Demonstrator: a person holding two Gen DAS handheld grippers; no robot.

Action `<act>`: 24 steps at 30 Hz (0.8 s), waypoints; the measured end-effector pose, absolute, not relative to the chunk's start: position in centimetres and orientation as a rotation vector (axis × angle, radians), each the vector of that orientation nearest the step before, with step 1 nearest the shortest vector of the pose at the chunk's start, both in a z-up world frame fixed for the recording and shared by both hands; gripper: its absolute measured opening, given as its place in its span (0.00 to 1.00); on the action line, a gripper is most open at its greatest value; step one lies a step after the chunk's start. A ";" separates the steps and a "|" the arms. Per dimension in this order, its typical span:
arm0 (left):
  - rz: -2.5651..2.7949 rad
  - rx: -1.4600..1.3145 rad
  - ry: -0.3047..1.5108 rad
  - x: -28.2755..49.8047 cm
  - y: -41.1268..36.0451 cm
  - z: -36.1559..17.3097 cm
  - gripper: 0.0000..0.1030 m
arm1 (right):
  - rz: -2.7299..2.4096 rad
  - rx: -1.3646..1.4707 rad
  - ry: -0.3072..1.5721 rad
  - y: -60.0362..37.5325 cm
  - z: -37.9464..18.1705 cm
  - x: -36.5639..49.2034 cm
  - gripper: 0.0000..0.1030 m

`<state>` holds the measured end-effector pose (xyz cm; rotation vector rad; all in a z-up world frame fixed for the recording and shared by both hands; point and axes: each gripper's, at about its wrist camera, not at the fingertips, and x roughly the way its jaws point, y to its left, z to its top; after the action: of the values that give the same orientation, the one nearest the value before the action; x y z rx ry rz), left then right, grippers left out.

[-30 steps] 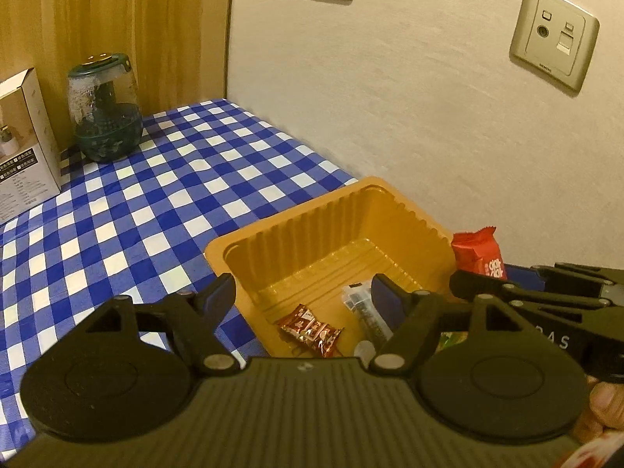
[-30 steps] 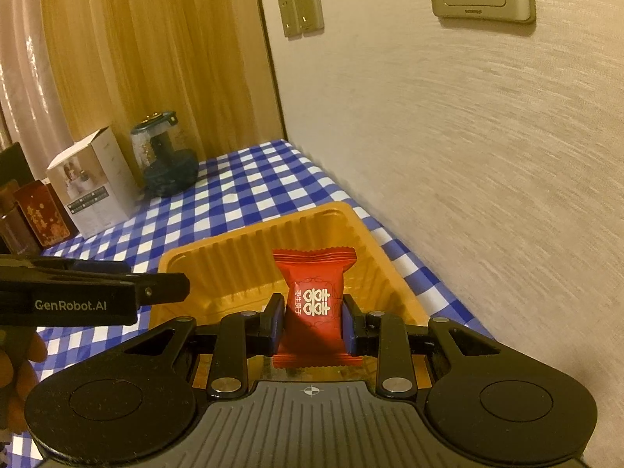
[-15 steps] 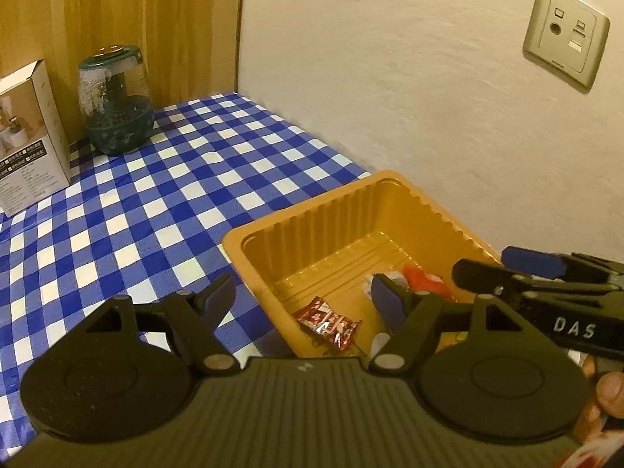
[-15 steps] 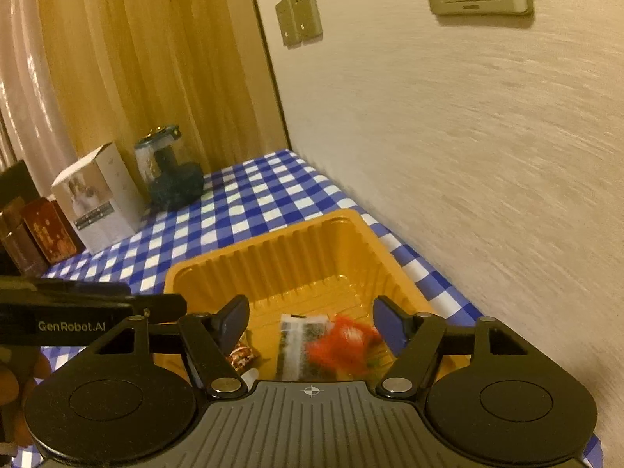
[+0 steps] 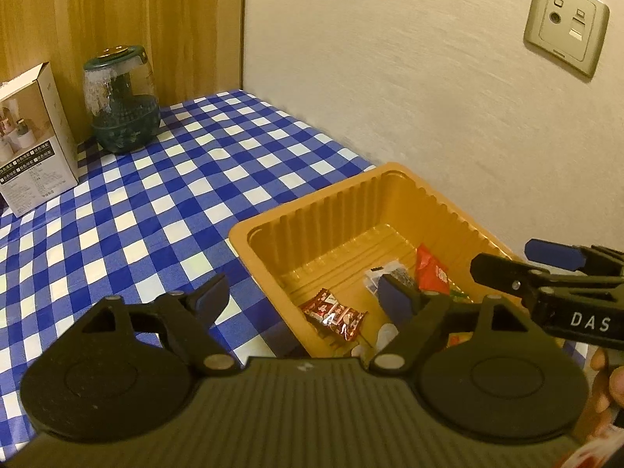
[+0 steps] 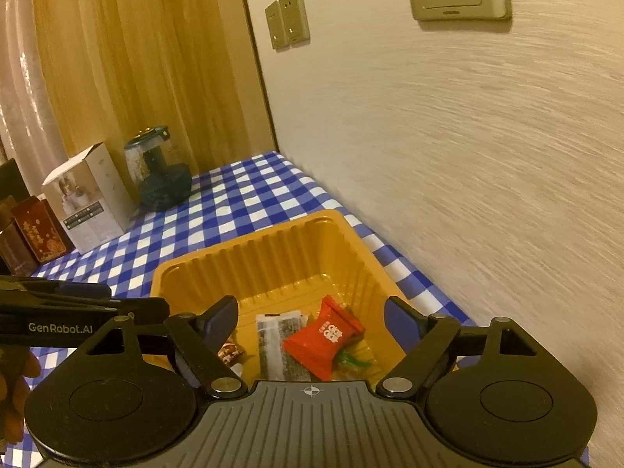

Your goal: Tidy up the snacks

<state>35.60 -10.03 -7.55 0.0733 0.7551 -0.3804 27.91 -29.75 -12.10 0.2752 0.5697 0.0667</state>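
Observation:
An orange plastic tray sits on the blue checked tablecloth by the wall. In it lie a red packet, a clear dark snack pack, a small red-brown candy and a green wrapper. My right gripper is open and empty above the tray's near side. My left gripper is open and empty over the tray's left rim. Each gripper shows at the edge of the other's view.
A green glass jar and a white box stand at the back by the wooden panel. Dark red boxes stand left of them. The wall with sockets runs close along the tray's right side.
My right gripper opened and let go of the red packet, which dropped into the tray. Both grippers have since drawn back a little.

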 end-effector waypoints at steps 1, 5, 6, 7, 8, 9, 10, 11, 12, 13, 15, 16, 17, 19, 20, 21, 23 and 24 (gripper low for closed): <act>-0.379 0.077 0.751 35.4 -10.0 -7.5 0.85 | 0.064 0.276 0.572 -29.8 -12.1 27.7 0.82; -0.377 0.097 0.735 34.1 -10.0 -7.4 0.95 | 0.049 0.263 0.584 -30.0 -12.0 26.7 0.89; -0.377 0.095 0.737 33.8 -10.0 -7.3 0.96 | 0.042 0.263 0.585 -30.1 -11.9 26.4 0.89; -0.378 0.089 0.739 33.4 -9.9 -7.3 0.97 | 0.036 0.267 0.584 -30.2 -11.8 26.0 0.90; -0.380 0.078 0.741 33.0 -9.8 -7.2 0.99 | 0.032 0.274 0.581 -30.3 -11.7 25.6 0.90; -0.379 0.069 0.740 32.6 -9.7 -7.1 1.00 | 0.028 0.281 0.580 -30.4 -11.5 25.2 0.91; -0.374 0.060 0.740 32.0 -9.6 -7.0 1.00 | 0.025 0.288 0.578 -30.5 -11.3 24.8 0.91; -0.366 0.055 0.742 31.5 -9.5 -6.9 1.00 | 0.024 0.294 0.575 -30.5 -11.0 24.2 0.91; -0.358 0.051 0.743 30.9 -9.4 -6.8 1.00 | 0.025 0.294 0.571 -30.4 -10.7 23.8 0.92; -0.348 0.048 0.744 30.3 -9.3 -6.7 1.00 | 0.027 0.292 0.567 -30.3 -10.4 23.3 0.92; -0.326 0.040 0.747 29.0 -9.0 -6.5 1.00 | 0.032 0.285 0.569 -30.2 -9.8 22.2 0.92; -0.314 0.040 0.752 28.4 -8.8 -6.4 1.00 | 0.033 0.282 0.573 -30.1 -9.5 21.6 0.92; -0.301 0.040 0.756 27.6 -8.6 -6.3 1.00 | 0.033 0.281 0.578 -30.1 -9.2 21.0 0.92; -0.281 0.036 0.757 25.9 -8.2 -5.8 1.00 | 0.035 0.282 0.591 -30.1 -8.8 19.9 0.93; -0.272 0.033 0.755 24.9 -8.0 -5.5 1.00 | 0.035 0.283 0.596 -30.1 -8.5 19.2 0.93; -0.264 0.029 0.752 24.0 -7.7 -5.3 1.00 | 0.035 0.284 0.599 -30.2 -8.3 18.5 0.93; -0.245 0.024 0.742 22.2 -7.2 -4.6 1.00 | 0.034 0.289 0.604 -30.1 -7.7 17.0 0.93; -0.232 0.025 0.737 21.2 -7.1 -4.1 1.00 | 0.035 0.293 0.607 -30.2 -7.5 16.4 0.93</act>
<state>21.19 -7.07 -4.14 0.0247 0.7366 -0.2317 16.43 -30.17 -7.52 0.2930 0.6068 0.0354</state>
